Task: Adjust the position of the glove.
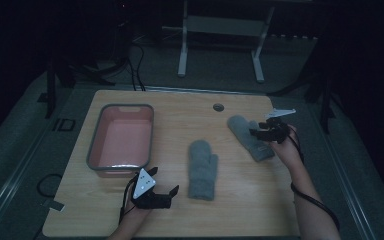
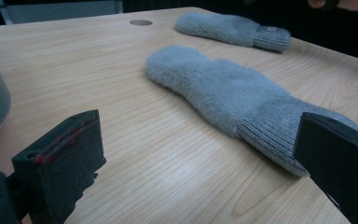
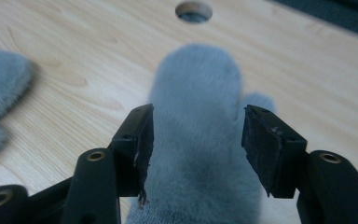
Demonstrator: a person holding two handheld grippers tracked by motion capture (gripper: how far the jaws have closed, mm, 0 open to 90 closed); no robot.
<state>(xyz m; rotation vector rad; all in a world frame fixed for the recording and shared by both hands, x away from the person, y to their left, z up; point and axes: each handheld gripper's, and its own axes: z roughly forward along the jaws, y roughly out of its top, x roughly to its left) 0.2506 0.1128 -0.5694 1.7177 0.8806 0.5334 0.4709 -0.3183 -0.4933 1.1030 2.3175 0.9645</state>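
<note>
Both mittens lie on the counter (image 1: 240,200), none in the bin (image 1: 121,136). The right hand-held gripper (image 1: 261,133) straddles the far mitten (image 1: 247,136), not yet clenched; the left hand-held gripper (image 1: 166,196) waits released.

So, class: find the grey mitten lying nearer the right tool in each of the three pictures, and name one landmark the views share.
High view: far mitten right of centre, under the right tool.
Left gripper view: far mitten at top, beyond the near mitten.
Right gripper view: far mitten centre, between the open jaws.
Shared landmark: the round table hole.
</note>
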